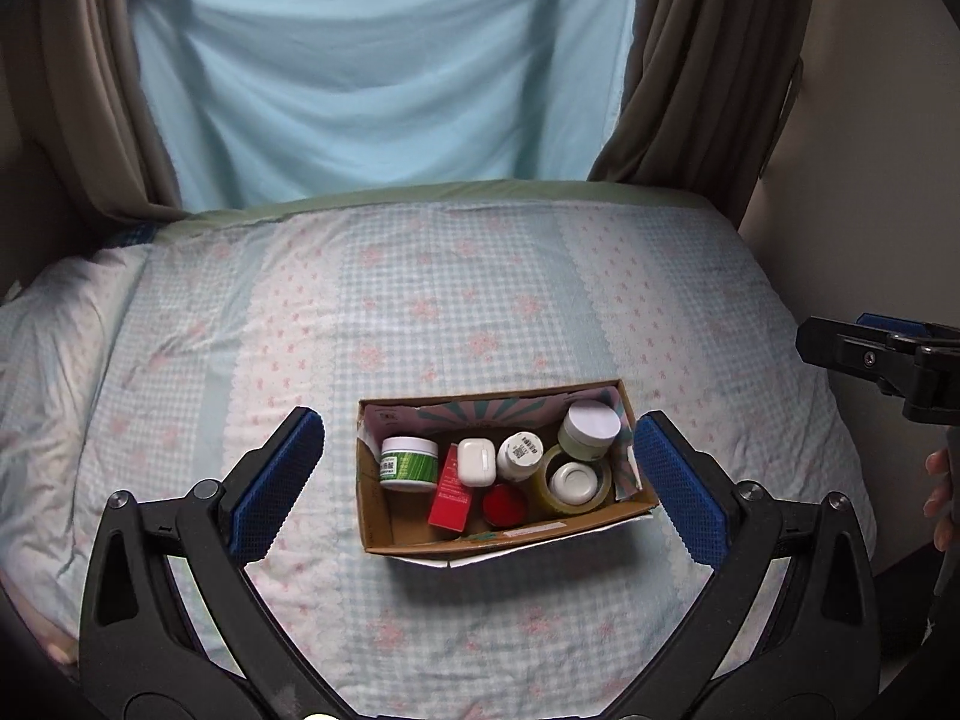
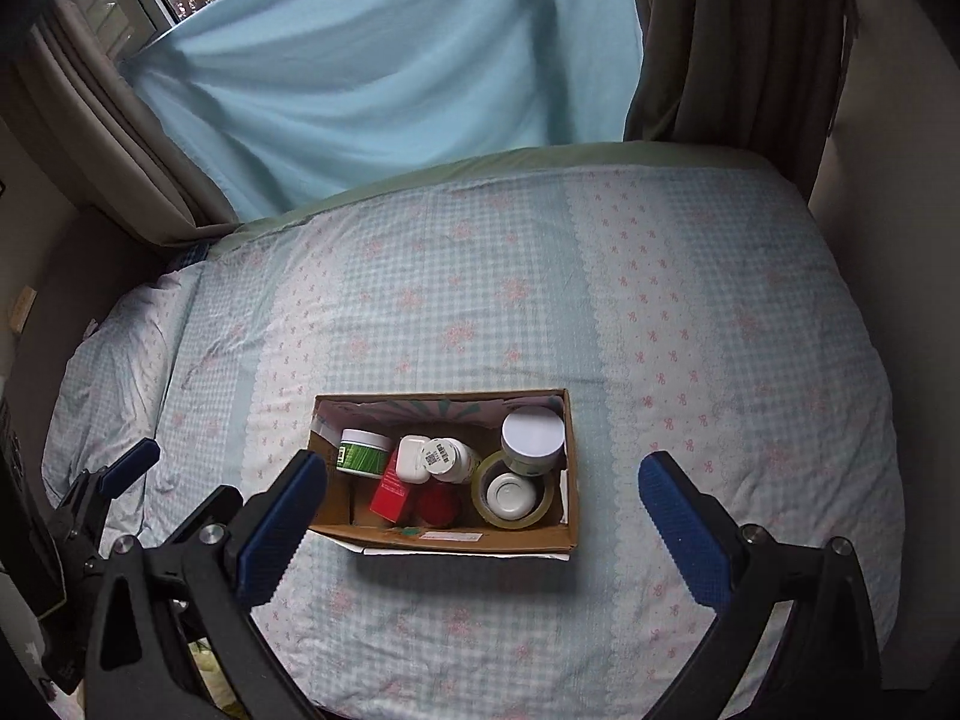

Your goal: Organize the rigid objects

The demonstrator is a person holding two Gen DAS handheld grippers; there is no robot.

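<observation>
The open brown cardboard box (image 1: 504, 531) sits on the blue-and-pink checked quilt (image 1: 420, 312) near the front edge of the bed, and every item is already inside it. At its left end is the green-labelled white-lidded jar (image 1: 408, 463). The red carton (image 1: 451, 495), white earbud case (image 1: 476, 462) and white pill bottle (image 1: 519, 455) stand mid-box, with a red round lid (image 1: 505, 505) near them. At the right end is the yellowish tape roll (image 1: 573, 483) with a small white jar (image 1: 573, 479) in its hole, and the bigger white-lidded pale-green jar (image 1: 589, 429) lies beyond it.

All of it is probably rigid and light. The jars and the case look smooth, so expect slip and pinch the jar bodies below the lid. Take the carton across its flat faces. The box walls are thin and will flex, so don't squeeze them hard. The quilt is soft and things may tip on it.

Your left gripper (image 1: 480, 486) is spread wide and empty, hovering above and straddling the box. Your right gripper (image 2: 483, 516) is also spread and empty, above the box's near side. In the left view its fingers show edge-on at far right, with your fingers (image 1: 939, 495) on the handle.
</observation>
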